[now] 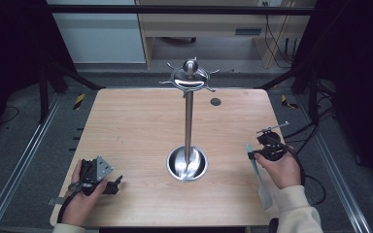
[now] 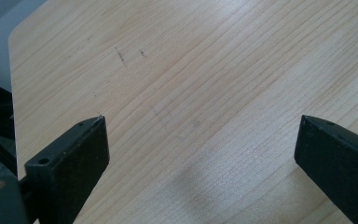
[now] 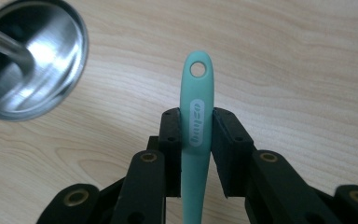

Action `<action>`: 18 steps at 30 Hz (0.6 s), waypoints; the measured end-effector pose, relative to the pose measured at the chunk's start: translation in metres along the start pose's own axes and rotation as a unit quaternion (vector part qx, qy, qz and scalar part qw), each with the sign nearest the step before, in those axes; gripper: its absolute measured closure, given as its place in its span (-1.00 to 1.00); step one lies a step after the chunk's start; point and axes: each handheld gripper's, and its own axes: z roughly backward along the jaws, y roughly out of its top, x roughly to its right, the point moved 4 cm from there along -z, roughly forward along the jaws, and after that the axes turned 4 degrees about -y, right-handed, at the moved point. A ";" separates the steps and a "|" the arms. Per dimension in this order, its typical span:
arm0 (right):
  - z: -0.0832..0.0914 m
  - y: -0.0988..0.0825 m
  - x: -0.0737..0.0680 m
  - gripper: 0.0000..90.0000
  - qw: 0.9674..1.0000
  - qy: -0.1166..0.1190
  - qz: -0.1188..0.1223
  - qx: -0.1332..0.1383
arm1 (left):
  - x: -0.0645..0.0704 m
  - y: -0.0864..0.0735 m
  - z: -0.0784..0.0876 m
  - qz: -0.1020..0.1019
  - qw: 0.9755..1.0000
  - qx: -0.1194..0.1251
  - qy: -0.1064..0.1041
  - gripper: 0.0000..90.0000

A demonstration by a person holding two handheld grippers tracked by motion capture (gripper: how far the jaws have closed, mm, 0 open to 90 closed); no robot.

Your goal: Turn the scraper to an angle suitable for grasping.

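- Two hand-held grippers at a wooden table (image 1: 141, 121); the high view has one at each near corner.
- Right gripper (image 3: 196, 128): jaws clamped on the handle of a teal spatula (image 3: 198, 121) – pads press it from both sides, near its upper end.
- Handle tip carries a round hanging hole and sticks out past the jaw tips; an oval white logo sits between the pads.
- High view: the right gripper (image 1: 270, 145) is in the person's right hand at the table's right edge. The spatula (image 1: 258, 177) runs back from the jaws towards the person; its pale blade hangs over the near right part of the table beside a cream sleeve (image 1: 296, 208).
- Left gripper (image 2: 200, 144): jaws wide apart with bare wood between them. High view shows the left gripper (image 1: 97, 174) low over the near left corner, held in the left hand.
- Steel utensil stand (image 1: 188, 116) at table centre – round dish base, upright pole, ring of hooks and a ball on top. Its base (image 3: 28, 60) appears at upper left of the right gripper view, apart from the spatula.
- Small dark disc (image 1: 215, 101) lies on the far side of the table, right of the pole.
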 end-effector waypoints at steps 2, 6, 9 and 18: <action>0.007 0.002 -0.003 0.65 1.000 0.004 0.006 0.015 | -0.001 0.000 0.000 0.002 1.000 0.002 0.002 -0.94; 0.020 0.008 -0.008 0.65 0.999 0.011 0.018 0.044 | -0.002 0.001 0.002 0.005 1.000 0.009 0.006 -0.94; 0.029 0.013 -0.011 0.65 0.997 0.015 0.024 0.066 | -0.003 0.000 0.002 0.008 1.000 0.012 0.008 -0.94; 0.055 0.032 -0.026 0.65 0.992 0.030 0.053 0.114 | -0.005 -0.001 0.002 0.013 1.000 0.011 0.012 -0.94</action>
